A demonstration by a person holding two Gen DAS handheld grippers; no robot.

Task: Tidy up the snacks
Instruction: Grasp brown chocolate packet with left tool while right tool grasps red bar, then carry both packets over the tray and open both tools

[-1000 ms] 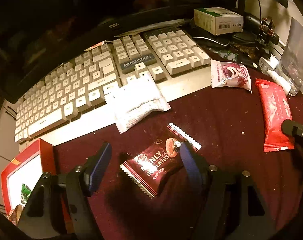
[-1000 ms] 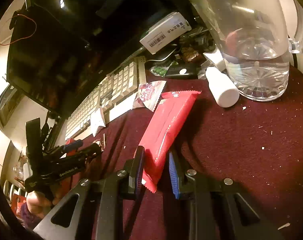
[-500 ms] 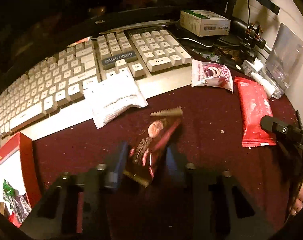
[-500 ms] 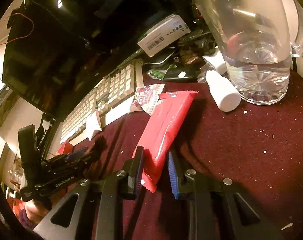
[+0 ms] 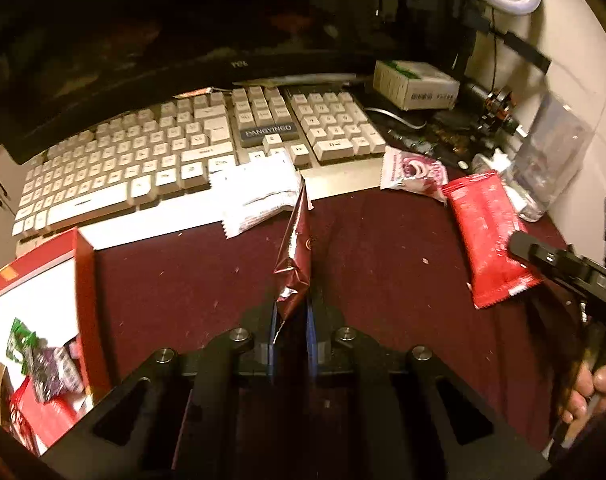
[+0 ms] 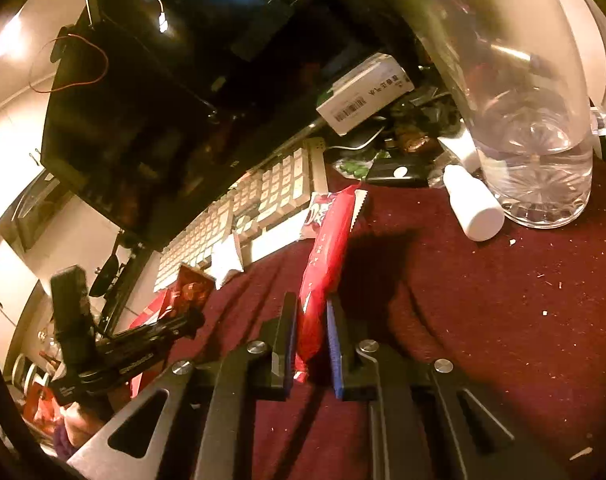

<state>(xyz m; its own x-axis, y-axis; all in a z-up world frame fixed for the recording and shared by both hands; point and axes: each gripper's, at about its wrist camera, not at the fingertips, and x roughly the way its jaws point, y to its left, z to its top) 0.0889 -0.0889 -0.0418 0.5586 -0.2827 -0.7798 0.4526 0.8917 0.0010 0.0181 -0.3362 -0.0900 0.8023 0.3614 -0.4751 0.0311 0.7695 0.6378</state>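
Maroon cloth-covered desk [image 5: 383, 280] is the work surface, snacks scattered along its far edge by the beige keyboard [image 5: 183, 152], so I work near-to-far. Red box [image 5: 83, 264] sits near left with wrappers already inside, most likely the bin the snacks go into. Clear glass jug [image 6: 543, 152] stands far right with a white bottle [image 6: 475, 208] lying against its base, clutter to steer around.

Long red snack bar [image 6: 327, 264] is pinched at its near end by my right gripper [image 6: 311, 344], jaws narrow and clamped on the wrapper, its far end pointing away toward the keyboard. Gripping the end seal keeps the contents from being crushed.

White wafer packet [image 5: 263, 196] lies half on the keyboard's front edge, untouched. Pink bear-print packet [image 5: 413, 170] lies just right of the keyboard, also waiting.

Dark red chocolate packet [image 5: 295, 256] is squeezed edge-on in my left gripper [image 5: 291, 320], jaws nearly shut on it, lifted off the cloth. Likely next: carry it left to the box.
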